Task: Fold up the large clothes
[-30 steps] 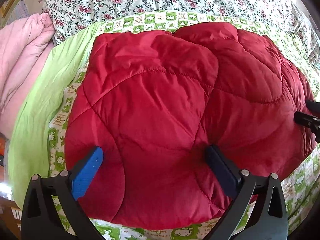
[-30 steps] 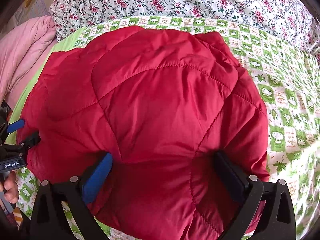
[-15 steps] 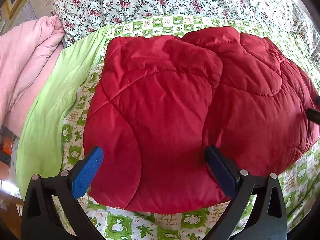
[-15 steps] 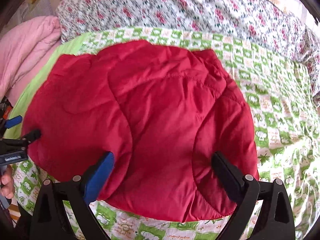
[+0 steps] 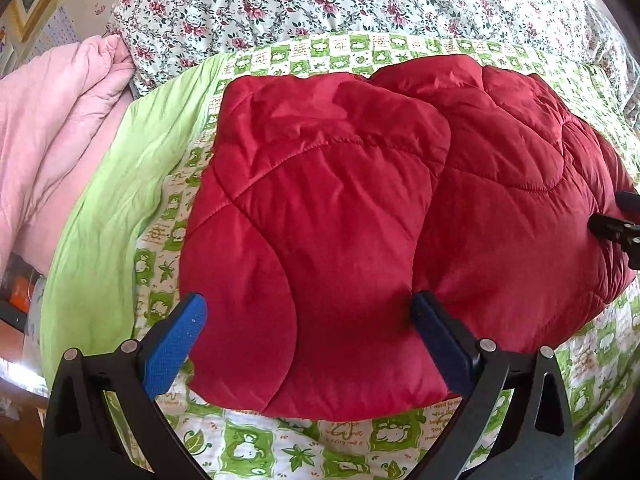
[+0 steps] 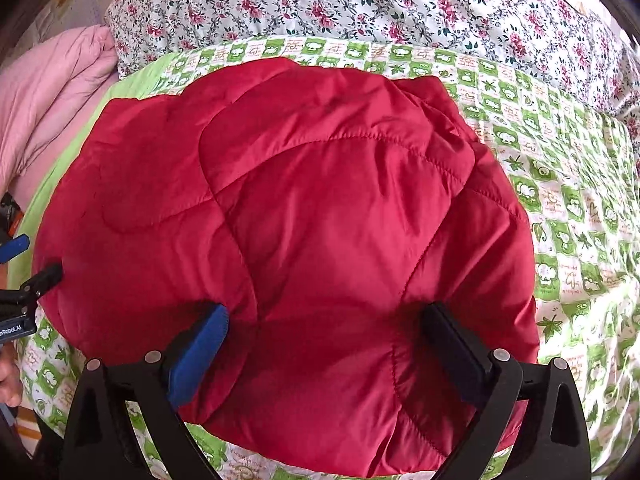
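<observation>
While both tools gape, red jacket (image 5: 360, 220) lies folded, long axis left-right.

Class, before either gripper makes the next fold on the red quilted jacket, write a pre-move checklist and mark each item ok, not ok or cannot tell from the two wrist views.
1. Left gripper open, holding nothing: ok.
2. Right gripper open, holding nothing: ok.
3. Red quilted jacket lies fully on the green patterned sheet, no part hanging off: ok.
4. Jacket already folded once, one panel overlapping the other: ok.
5. Top surface smooth: not ok, wrinkles near the far edge.
6. Sleeves tucked inside: cannot tell, hidden under the panels.
7. Pink blanket clear of the jacket: ok.
</observation>
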{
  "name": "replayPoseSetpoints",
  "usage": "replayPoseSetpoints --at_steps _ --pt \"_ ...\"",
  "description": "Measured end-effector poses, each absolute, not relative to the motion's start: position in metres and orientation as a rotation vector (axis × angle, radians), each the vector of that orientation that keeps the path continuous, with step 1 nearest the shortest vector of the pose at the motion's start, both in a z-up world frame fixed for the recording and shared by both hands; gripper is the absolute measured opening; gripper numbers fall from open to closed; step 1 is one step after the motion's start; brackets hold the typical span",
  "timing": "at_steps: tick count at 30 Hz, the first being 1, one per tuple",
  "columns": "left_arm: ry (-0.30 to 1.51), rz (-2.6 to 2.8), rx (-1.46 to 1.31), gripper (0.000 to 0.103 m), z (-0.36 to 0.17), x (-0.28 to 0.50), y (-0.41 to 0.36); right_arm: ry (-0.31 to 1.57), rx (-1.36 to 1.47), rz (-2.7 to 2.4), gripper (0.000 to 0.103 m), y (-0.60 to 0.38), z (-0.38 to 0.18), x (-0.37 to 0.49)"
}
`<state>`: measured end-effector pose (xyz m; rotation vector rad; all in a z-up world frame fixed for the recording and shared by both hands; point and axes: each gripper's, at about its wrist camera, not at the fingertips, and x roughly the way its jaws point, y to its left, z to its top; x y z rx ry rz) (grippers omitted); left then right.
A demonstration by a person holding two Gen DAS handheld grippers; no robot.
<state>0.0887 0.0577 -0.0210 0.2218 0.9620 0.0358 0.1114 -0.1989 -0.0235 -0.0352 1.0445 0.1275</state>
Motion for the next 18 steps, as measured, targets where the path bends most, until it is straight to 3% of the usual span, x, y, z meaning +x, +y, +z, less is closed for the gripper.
replayPoseSetpoints --at_steps 18 --pt "0.893 0.090 0.251 0.103 -0.002 0.073 0.068 0.972 -0.180 0.086 0.097 -0.182 -0.004 0.089"
